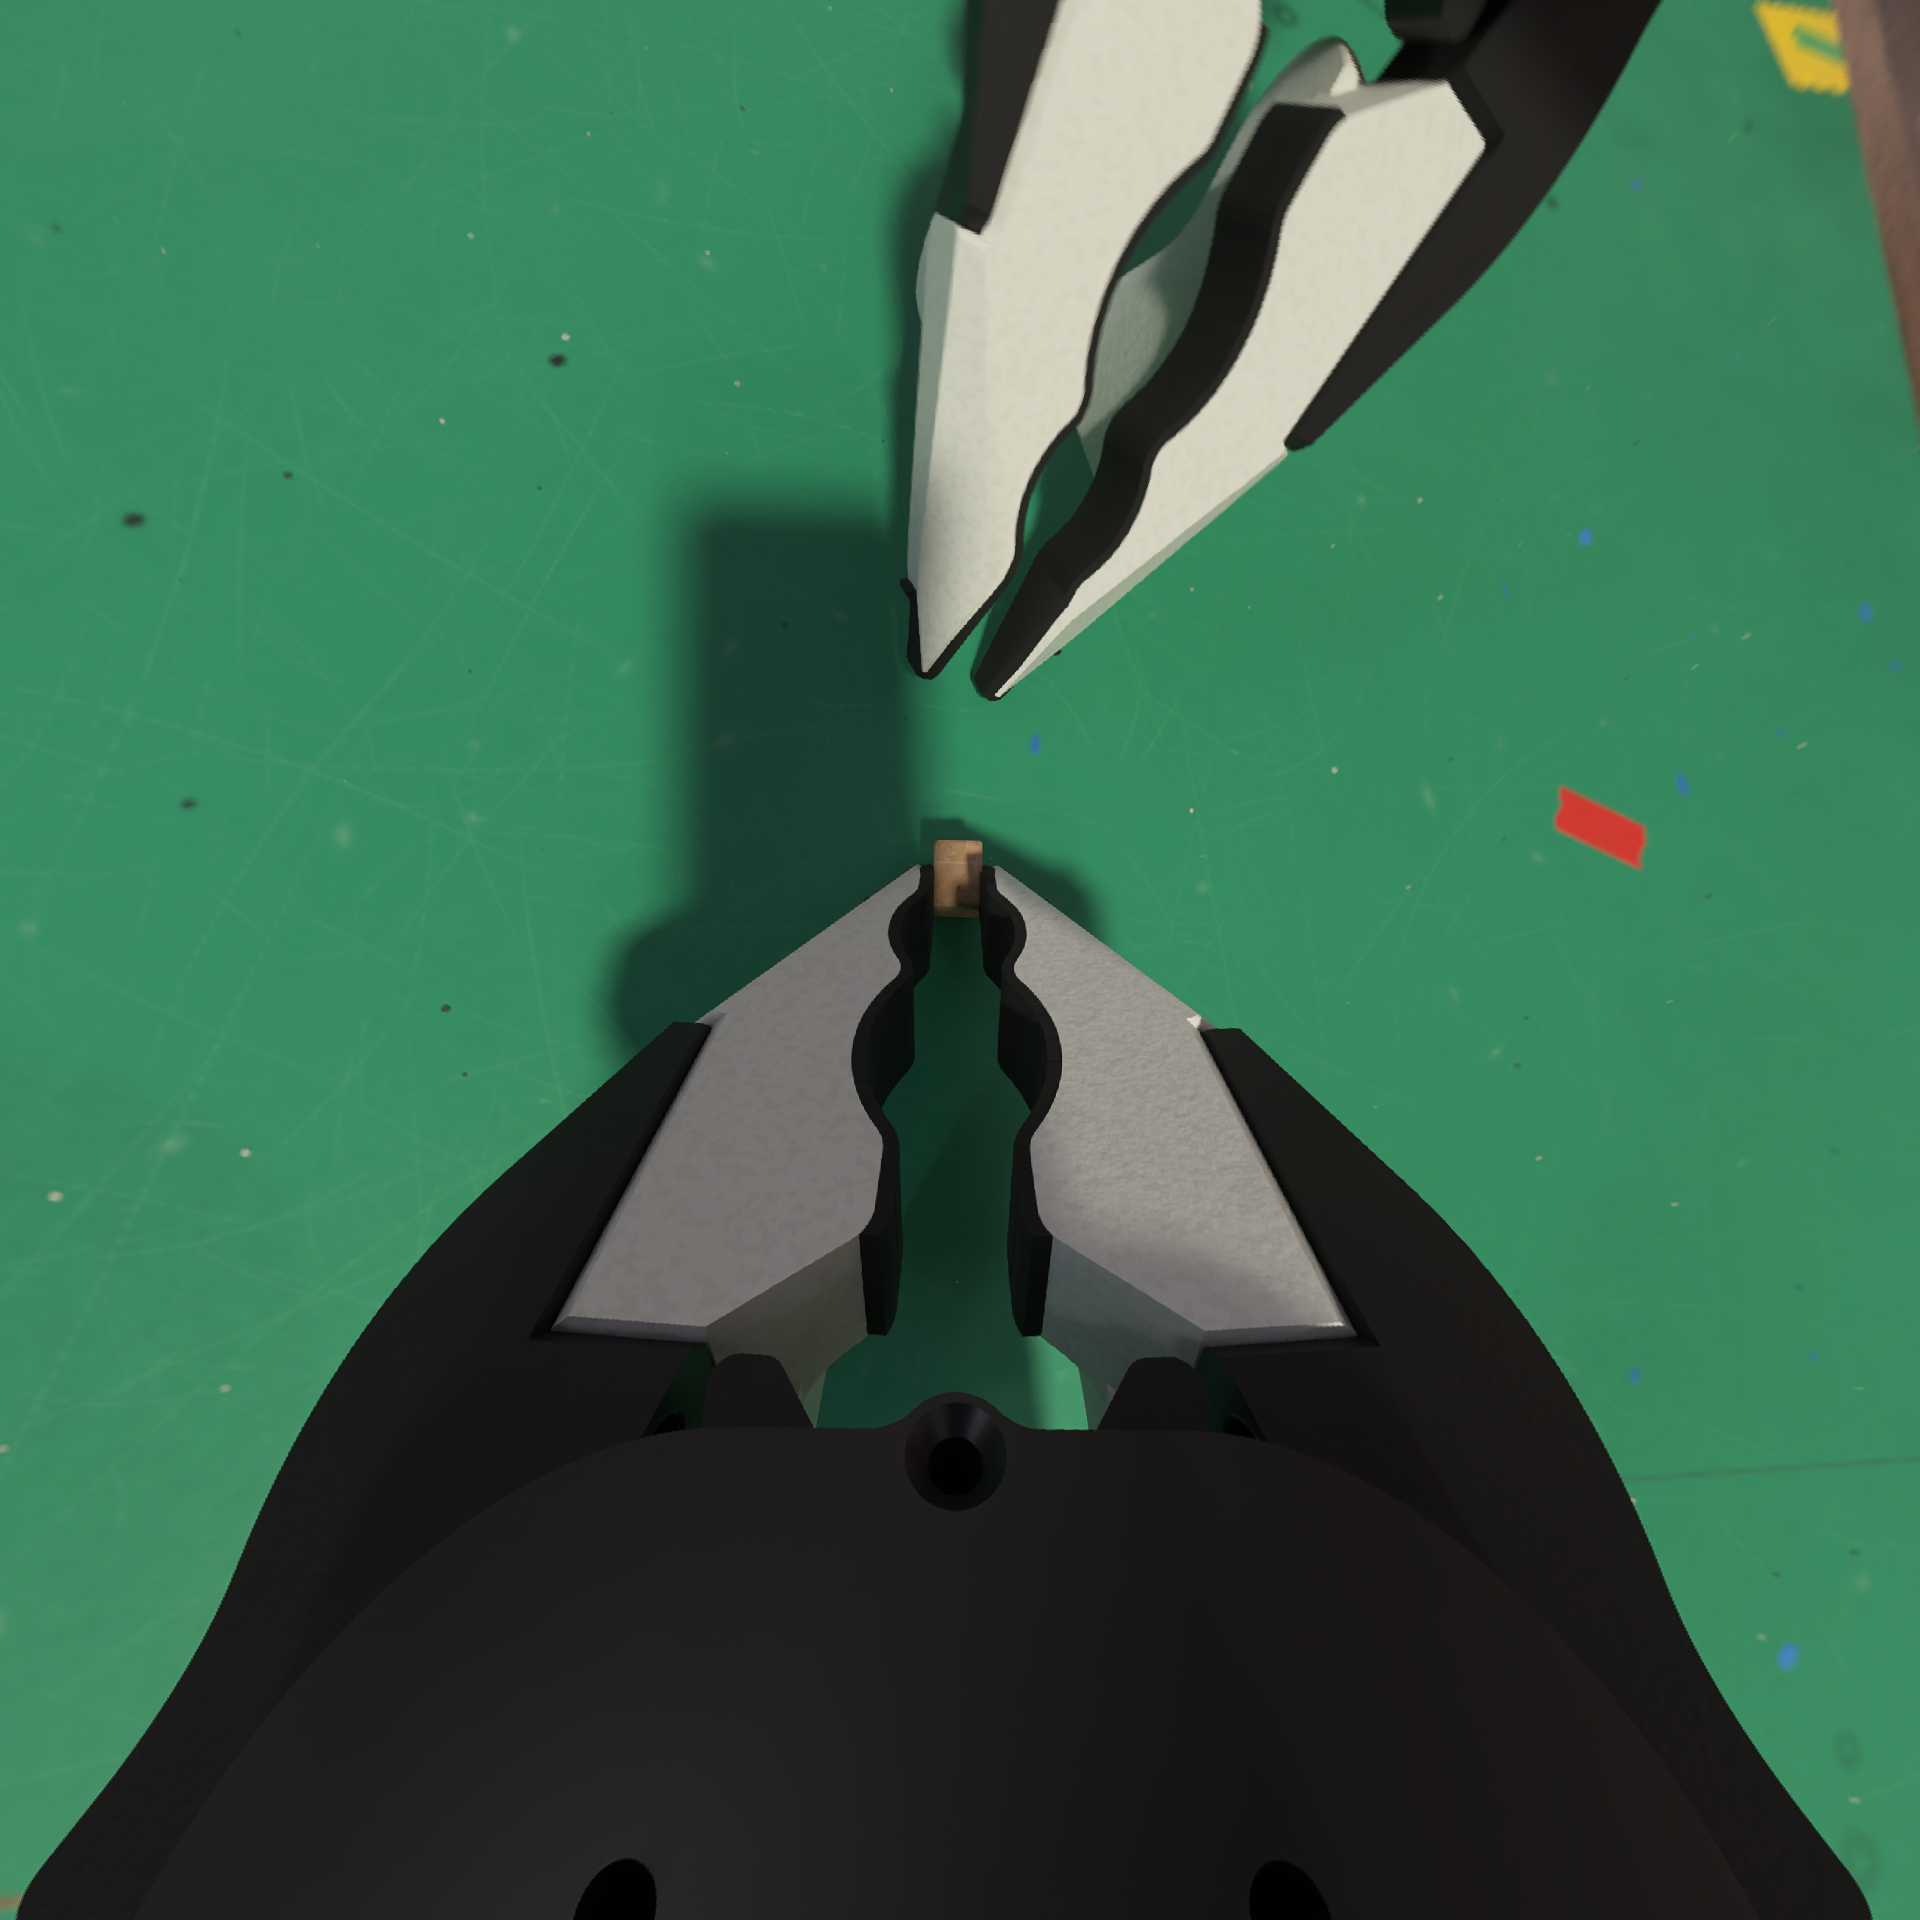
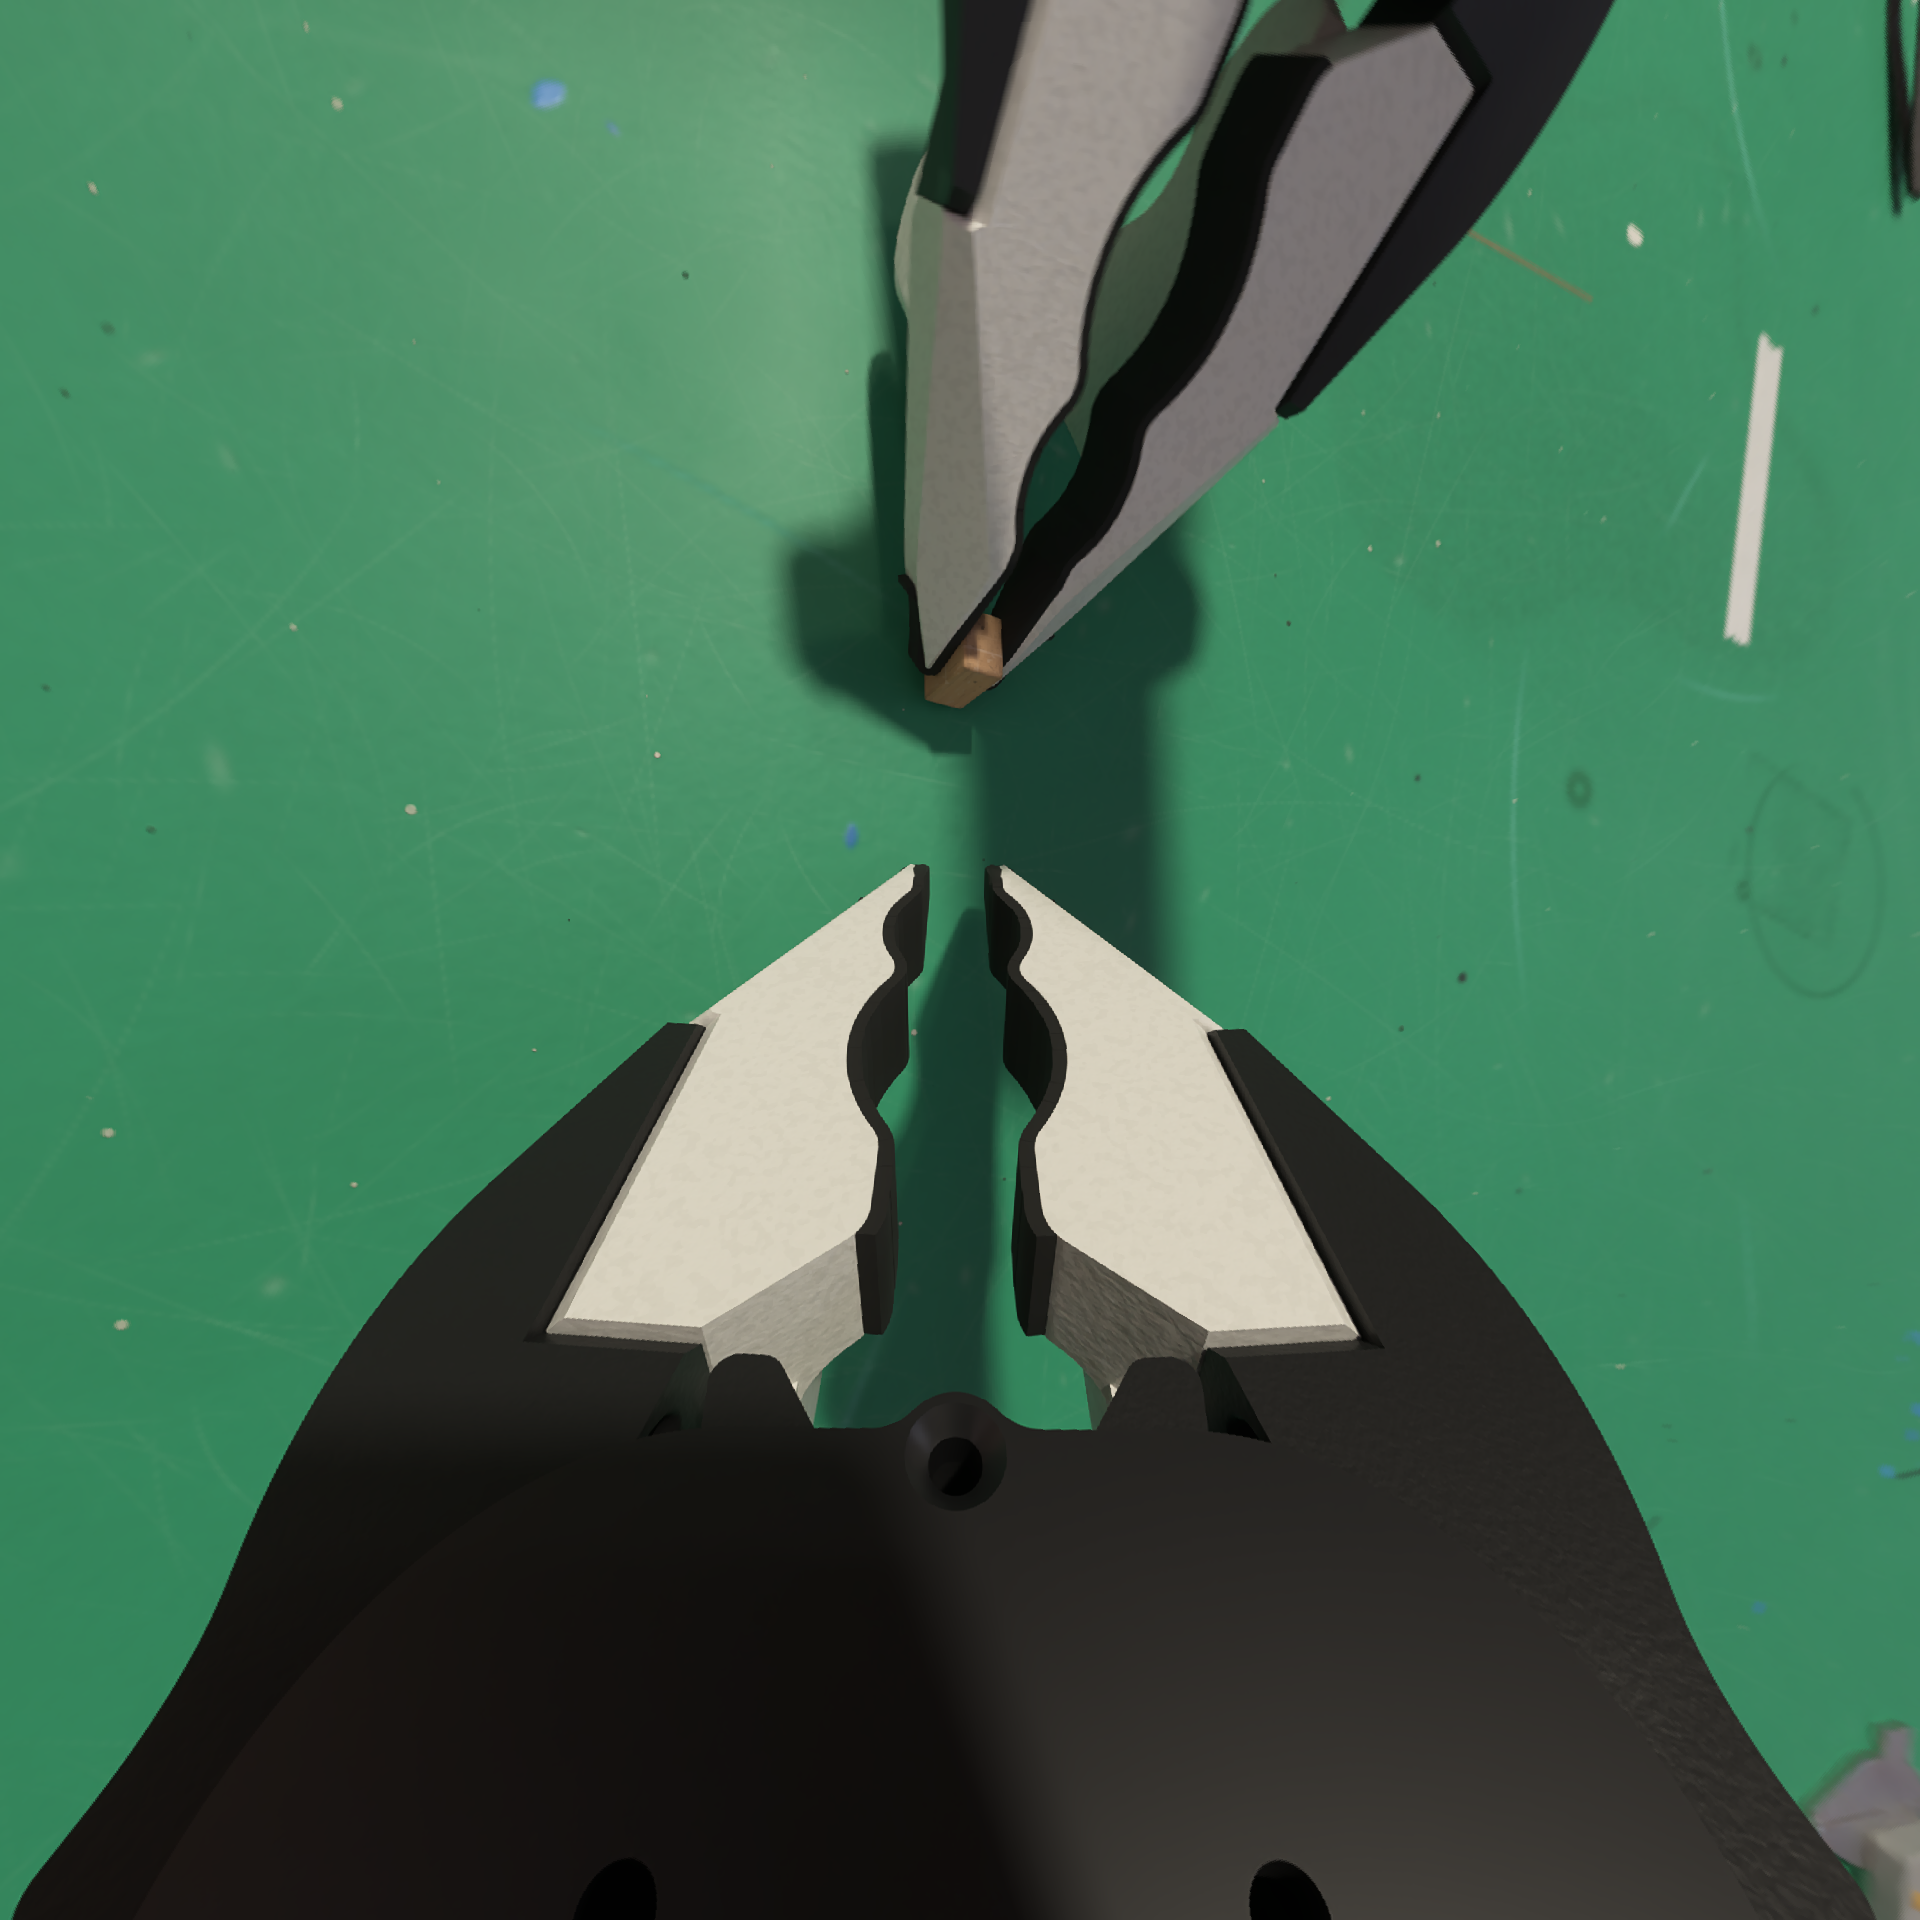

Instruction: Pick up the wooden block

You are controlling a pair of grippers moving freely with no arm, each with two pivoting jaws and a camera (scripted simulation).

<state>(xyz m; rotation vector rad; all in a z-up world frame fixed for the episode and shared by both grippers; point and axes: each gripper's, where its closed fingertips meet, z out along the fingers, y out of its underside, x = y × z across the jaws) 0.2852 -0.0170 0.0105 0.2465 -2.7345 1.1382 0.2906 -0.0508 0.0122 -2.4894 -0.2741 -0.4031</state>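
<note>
A small tan wooden block is pinched between the tips of my left gripper, which is shut on it. The block's far end sticks out past the fingertips. In the right wrist view the same block shows at the tips of the left gripper, a little above the green mat, with its shadow just beneath. My right gripper faces the left one a short way off. Its jaws stand a narrow gap apart with nothing between them. It also shows in the left wrist view.
A red tape scrap lies on the mat to the right. A yellow piece and a brown edge sit at the far right corner. A white strip lies to the right in the right wrist view.
</note>
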